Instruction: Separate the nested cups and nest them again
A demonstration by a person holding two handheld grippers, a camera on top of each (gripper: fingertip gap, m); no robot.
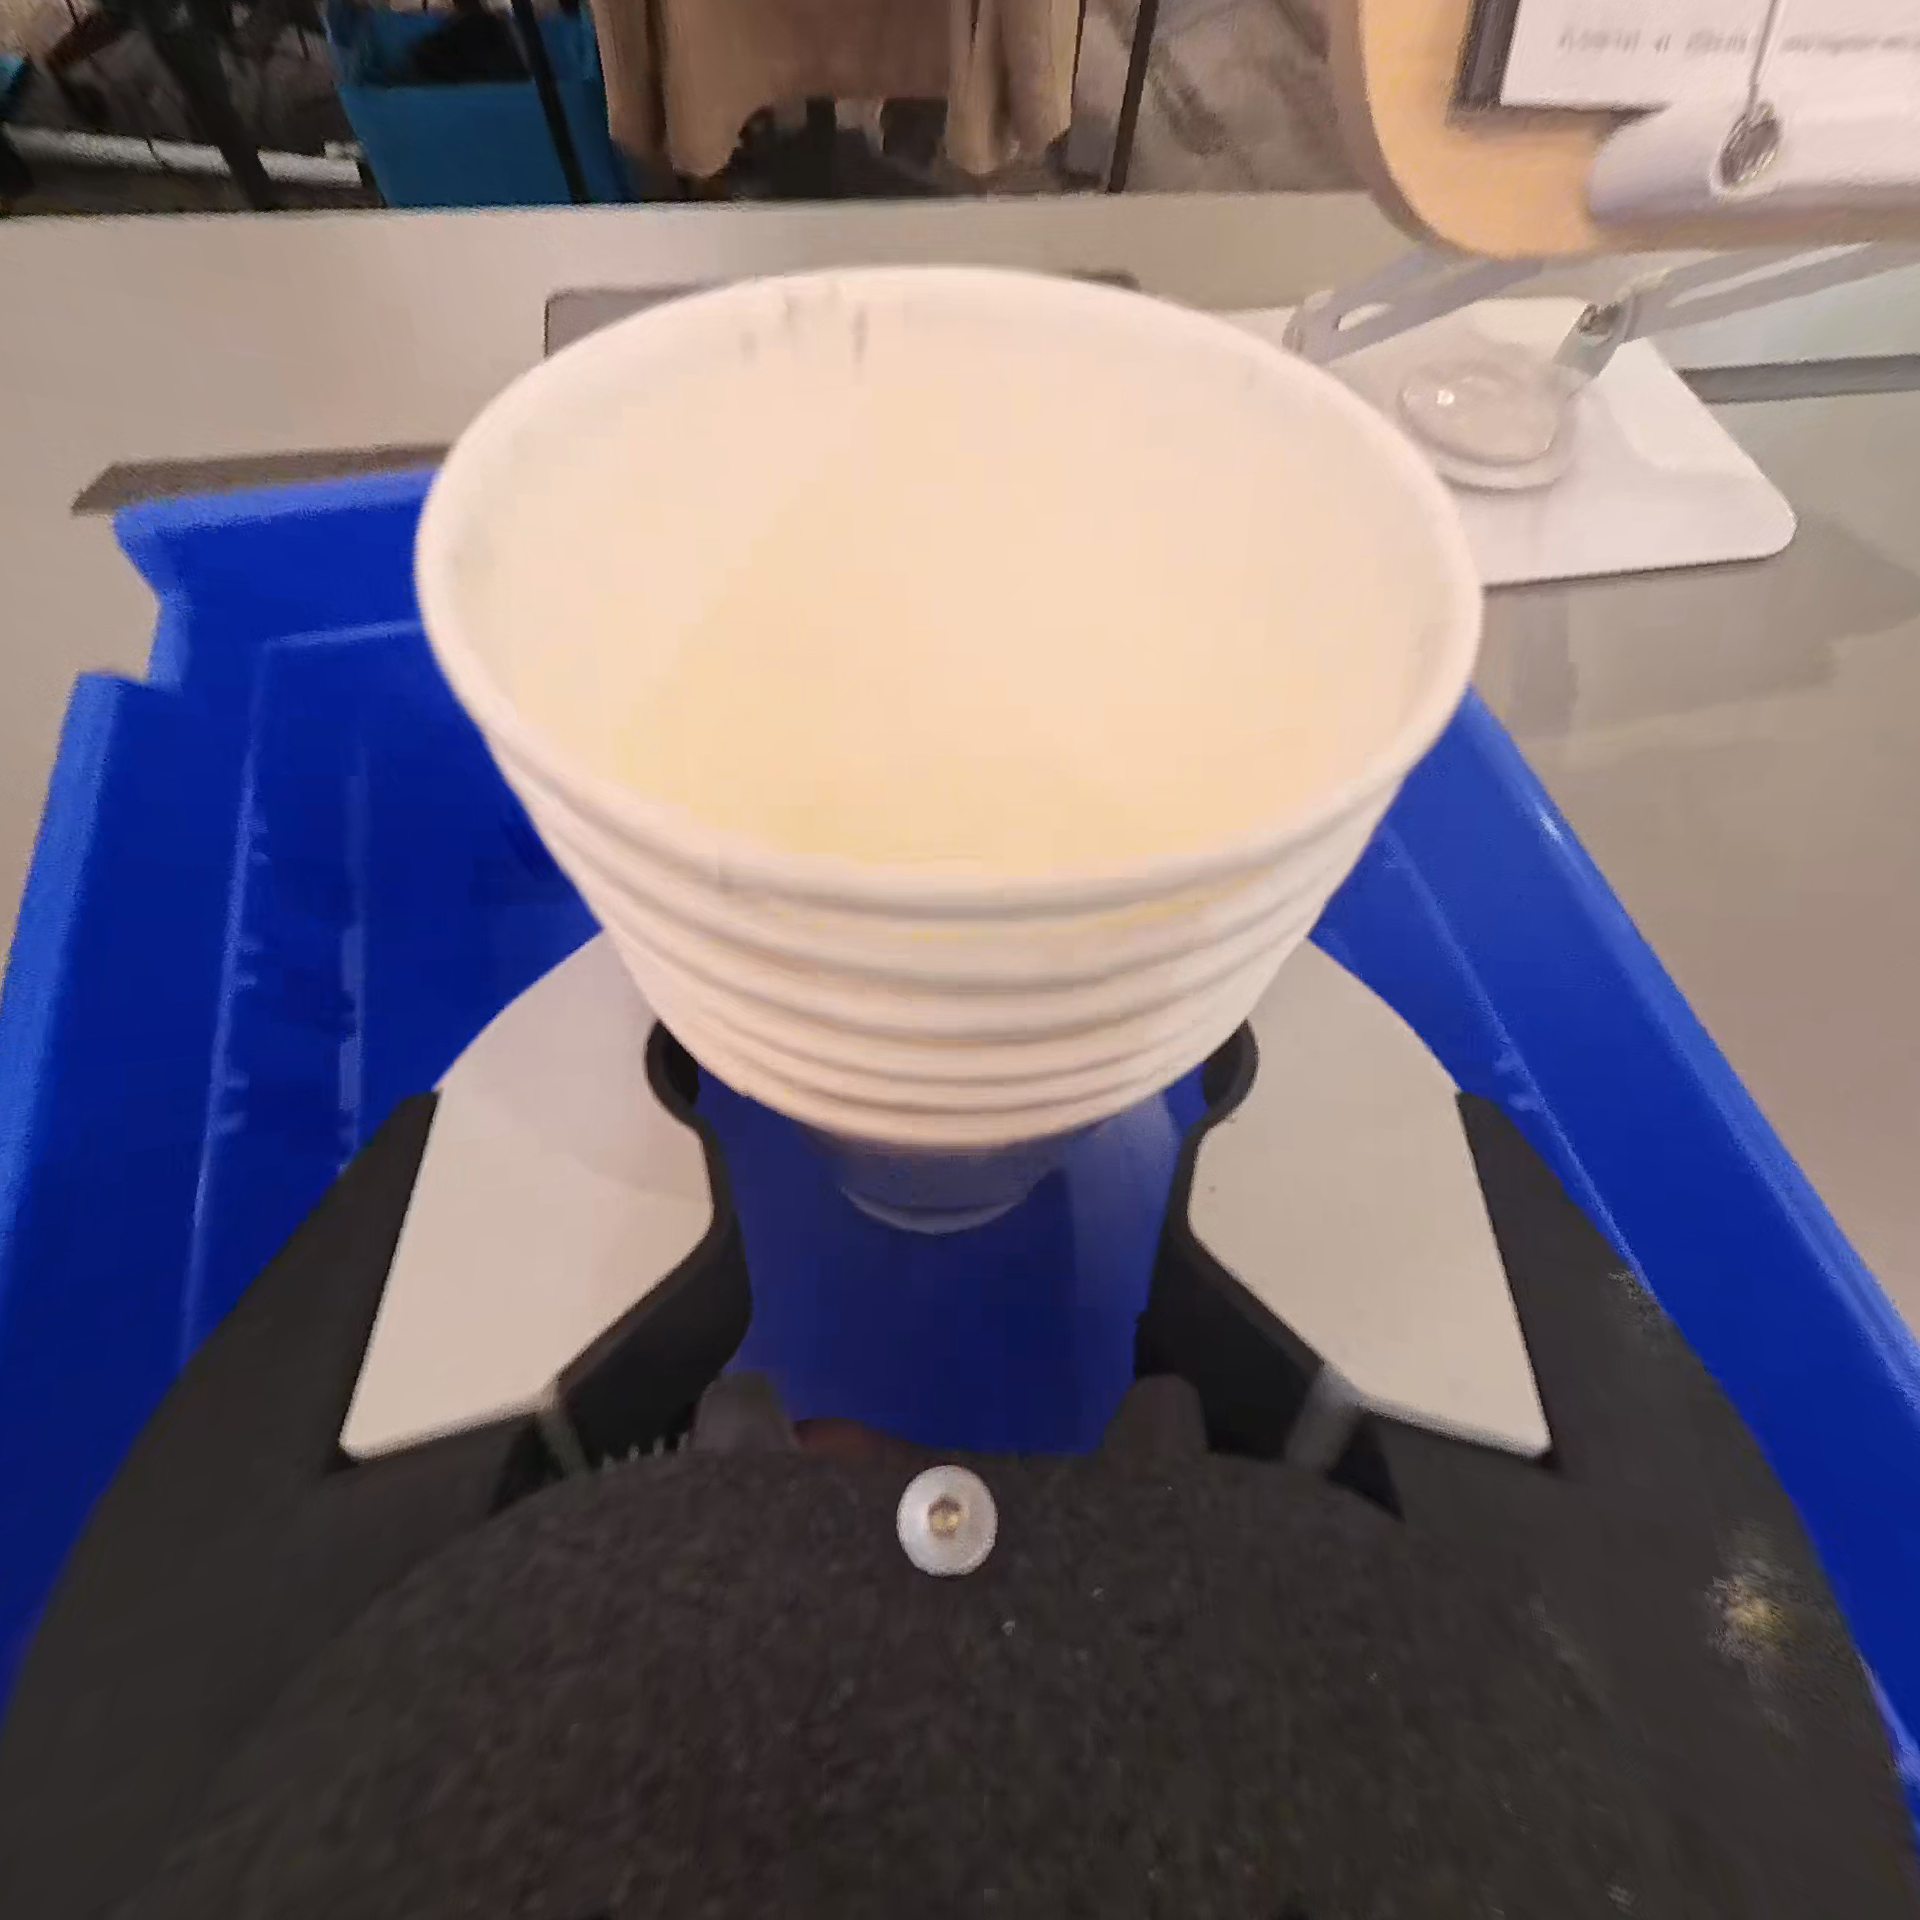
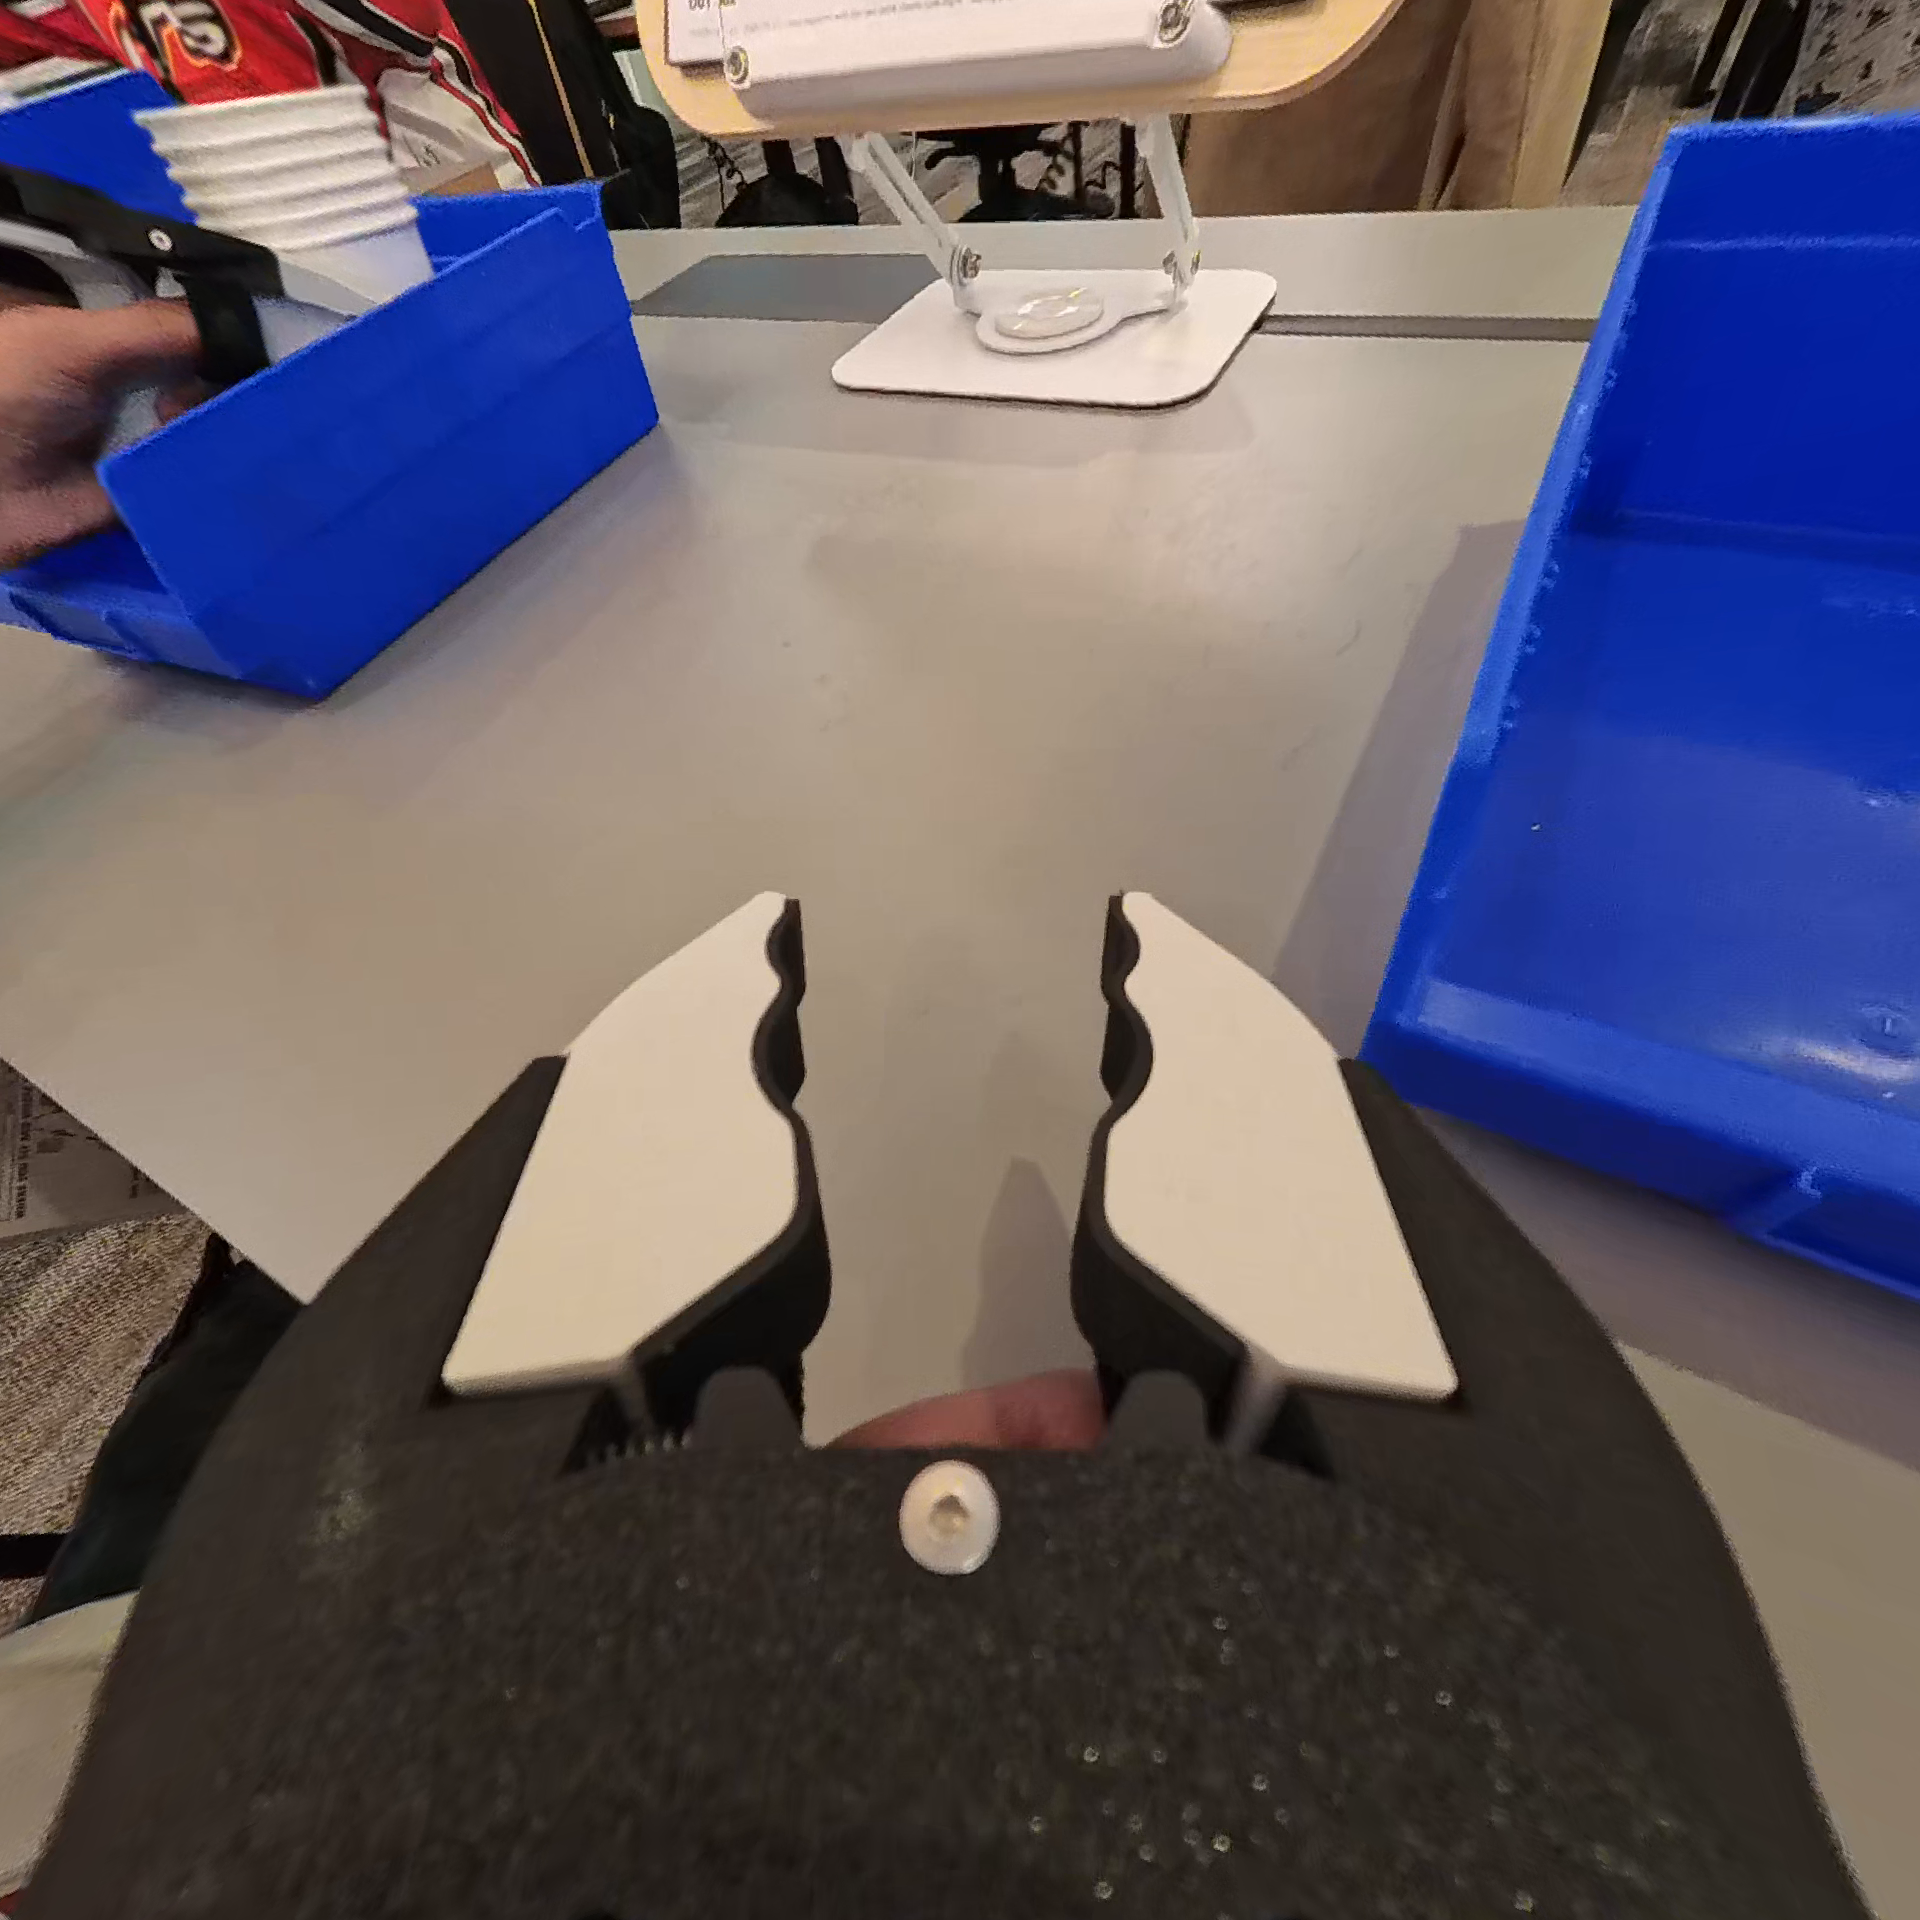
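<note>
A stack of several nested white paper cups (image 1: 945, 727) stands upright, mouth up, in my left gripper (image 1: 951, 1060). The fingers close on the stack's lower part from both sides and hold it over the left blue bin (image 1: 208, 831). The right wrist view shows the same stack (image 2: 291, 177) far left, with the left gripper (image 2: 208, 281) on it inside that bin (image 2: 395, 468) and a hand behind it. My right gripper (image 2: 951, 914) is open and empty, low over the grey table (image 2: 831, 675), well away from the cups.
A second blue bin (image 2: 1714, 727), with nothing showing in it, lies at the right of the table. A white stand with a flat base (image 2: 1060, 353) sits at the back centre, also in the left wrist view (image 1: 1558, 488). Bare table lies between the bins.
</note>
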